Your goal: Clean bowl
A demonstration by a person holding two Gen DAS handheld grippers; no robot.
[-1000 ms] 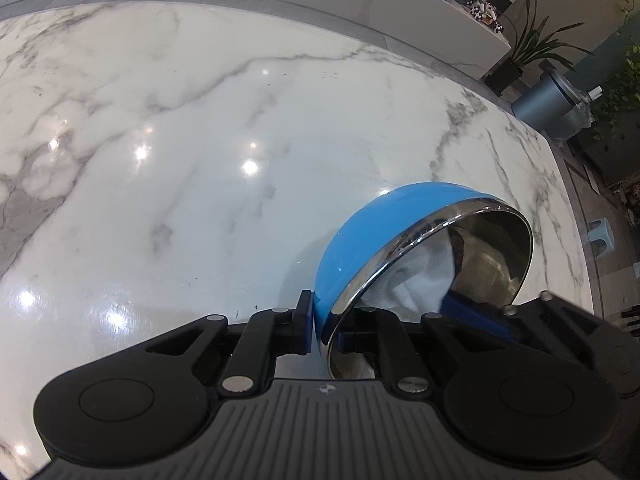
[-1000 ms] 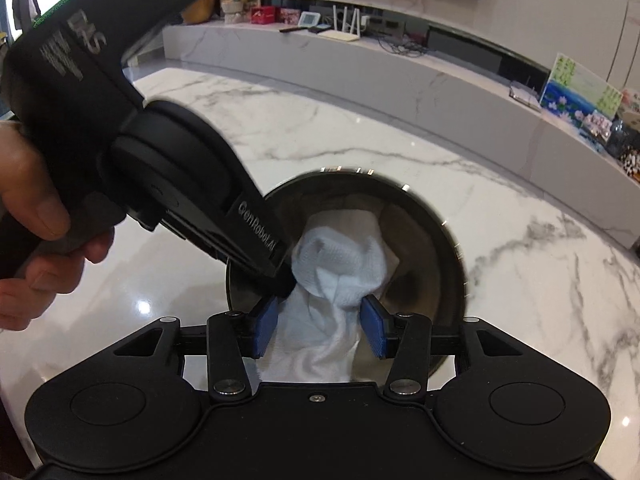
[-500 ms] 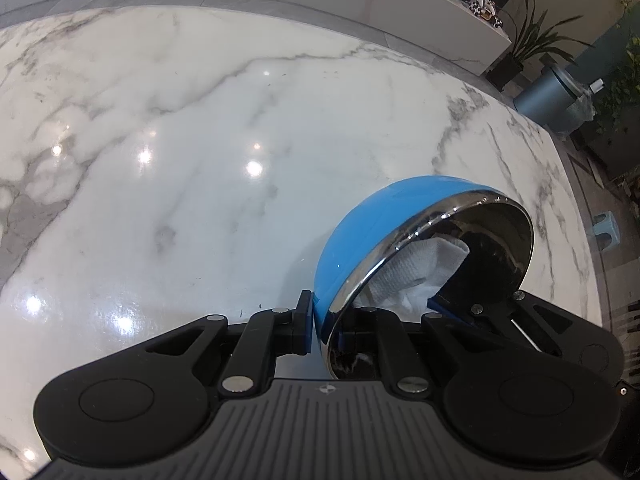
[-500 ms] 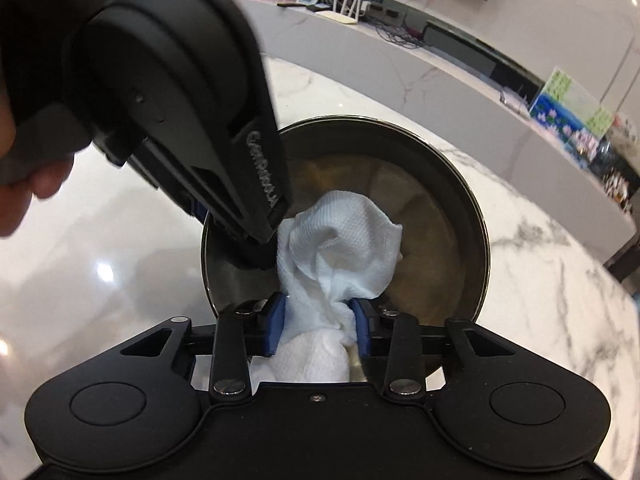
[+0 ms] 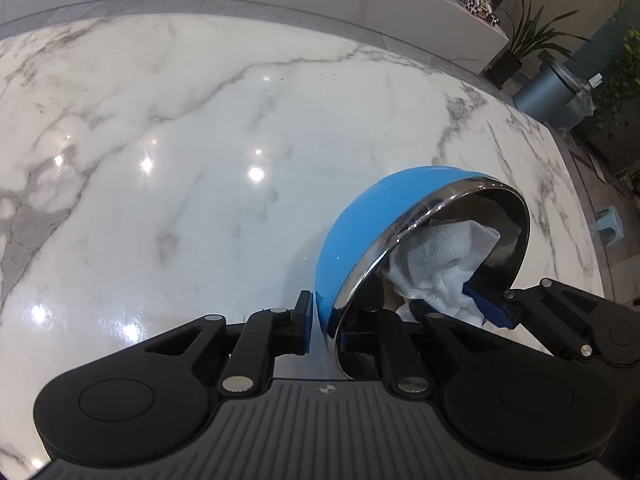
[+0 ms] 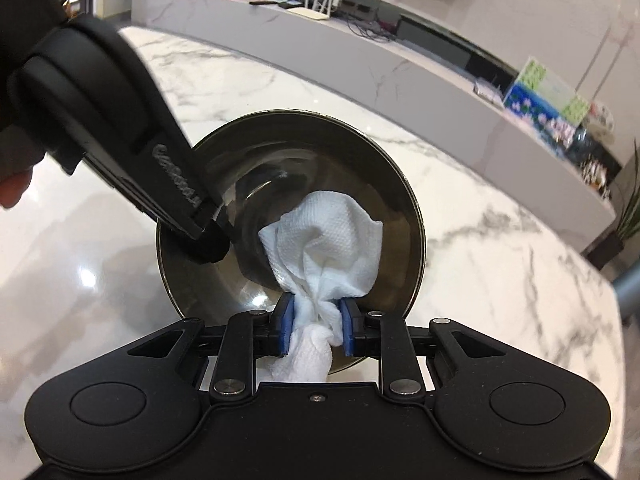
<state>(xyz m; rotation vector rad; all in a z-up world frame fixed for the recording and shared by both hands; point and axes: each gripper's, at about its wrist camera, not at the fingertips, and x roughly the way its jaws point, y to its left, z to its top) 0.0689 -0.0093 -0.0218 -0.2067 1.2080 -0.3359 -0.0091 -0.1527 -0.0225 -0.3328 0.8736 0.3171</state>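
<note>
The bowl [image 5: 360,220], blue outside and mirror-bright steel inside, was held tipped on its side above the white marble surface [image 5: 180,140], its mouth turned toward the right gripper [image 6: 314,326]. Its rim was clamped by the left gripper [image 5: 324,322]: one jaw was pressed against the blue outer wall and the other lay inside the steel hollow, so the jaws stood narrow with only the bowl's wall between them. In the right wrist view the left gripper was seen reaching in from the upper left, its tip set on the near-left part of the rim.

A crumpled white paper towel [image 6: 328,240] was caught between the right gripper's blue pads [image 6: 285,322], which were closing on its twisted neck and already touched it on both sides. Ahead of the jaws the towel fanned out into the bowl's hollow and lay against the steel wall; behind the jaws a bunched tail hung toward the gripper body. Part of a person's hand [image 6: 14,190] was seen at the left edge of that view.
</note>
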